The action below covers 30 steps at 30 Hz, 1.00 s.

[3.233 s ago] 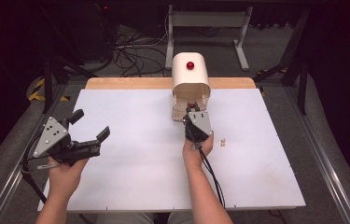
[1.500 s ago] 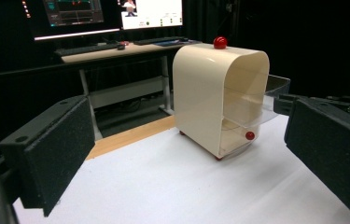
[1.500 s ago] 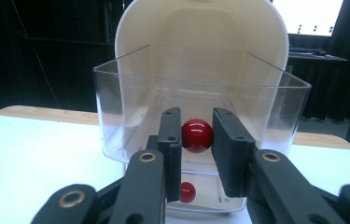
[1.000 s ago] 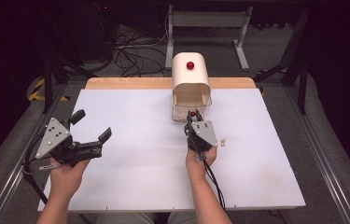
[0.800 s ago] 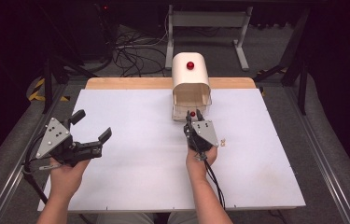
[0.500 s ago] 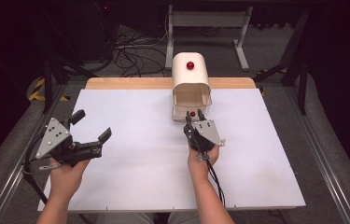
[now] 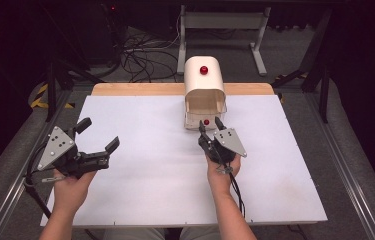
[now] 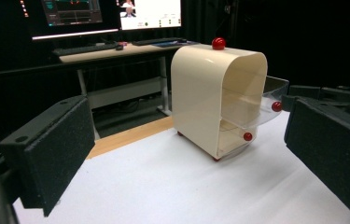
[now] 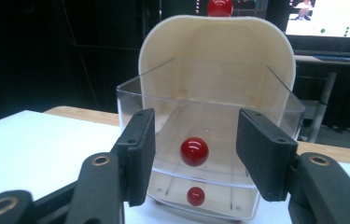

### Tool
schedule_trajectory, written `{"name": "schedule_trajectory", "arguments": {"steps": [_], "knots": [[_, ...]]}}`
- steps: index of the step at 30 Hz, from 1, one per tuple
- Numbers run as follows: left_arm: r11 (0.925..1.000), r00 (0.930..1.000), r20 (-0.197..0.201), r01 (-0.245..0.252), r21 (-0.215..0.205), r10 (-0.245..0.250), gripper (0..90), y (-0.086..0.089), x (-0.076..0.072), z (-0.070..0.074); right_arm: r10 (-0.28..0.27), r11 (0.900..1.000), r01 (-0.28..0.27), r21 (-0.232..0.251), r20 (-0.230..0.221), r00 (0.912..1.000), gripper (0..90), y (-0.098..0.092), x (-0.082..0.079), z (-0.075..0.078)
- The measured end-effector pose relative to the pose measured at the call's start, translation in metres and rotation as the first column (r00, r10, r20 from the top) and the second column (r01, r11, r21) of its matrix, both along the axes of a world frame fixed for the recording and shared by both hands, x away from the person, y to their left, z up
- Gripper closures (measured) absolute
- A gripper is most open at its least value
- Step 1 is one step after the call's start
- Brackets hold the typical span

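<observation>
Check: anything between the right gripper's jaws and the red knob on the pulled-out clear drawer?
Nothing visible. The right gripper has its jaws open, lined up either side of the red knob on the clear plastic upper drawer; its jaws have just been opening, nothing held.

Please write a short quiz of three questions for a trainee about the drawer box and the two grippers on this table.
1. True or false: the upper drawer of the cream box is pulled out further than the lower one.
2. What is between the right gripper fingers: A) the upper red knob, untouched, B) a cable, C) nothing?
3. Which gripper is far from the box, with open fingers?

Key
1. True.
2. A; the jaws have just been opening, and the pads stand off the knob.
3. The left gripper.
</observation>
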<state>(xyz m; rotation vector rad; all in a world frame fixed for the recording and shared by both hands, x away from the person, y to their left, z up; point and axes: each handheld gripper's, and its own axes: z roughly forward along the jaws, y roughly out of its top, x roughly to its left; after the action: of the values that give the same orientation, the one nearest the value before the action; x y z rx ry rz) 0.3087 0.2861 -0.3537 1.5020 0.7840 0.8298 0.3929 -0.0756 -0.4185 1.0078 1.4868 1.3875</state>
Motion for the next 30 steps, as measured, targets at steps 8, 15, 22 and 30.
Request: {"name": "schedule_trajectory", "arguments": {"steps": [8,15,22,30], "knots": [[1.0,1.0,0.0,-0.002,0.002,0.002,2.4,0.0,0.0,0.0,0.056,0.998,-0.056,0.004,0.0,0.9984,40.1,-0.008,-0.005,0.006],[1.0,1.0,-0.001,-0.005,0.001,0.005,2.4,0.0,0.0,0.0,0.093,0.996,-0.093,0.012,0.004,0.9956,36.5,-0.015,-0.009,0.01],[1.0,1.0,0.002,-0.008,0.005,0.008,2.4,0.001,-0.001,0.0,0.137,0.99,-0.137,0.021,-0.019,0.9903,29.3,-0.026,-0.011,0.014],[0.9999,0.9999,0.001,-0.011,0.012,0.011,2.4,0.0,0.0,0.0,0.162,0.987,-0.161,0.021,-0.016,0.9867,24.8,-0.042,-0.016,0.017]]}}
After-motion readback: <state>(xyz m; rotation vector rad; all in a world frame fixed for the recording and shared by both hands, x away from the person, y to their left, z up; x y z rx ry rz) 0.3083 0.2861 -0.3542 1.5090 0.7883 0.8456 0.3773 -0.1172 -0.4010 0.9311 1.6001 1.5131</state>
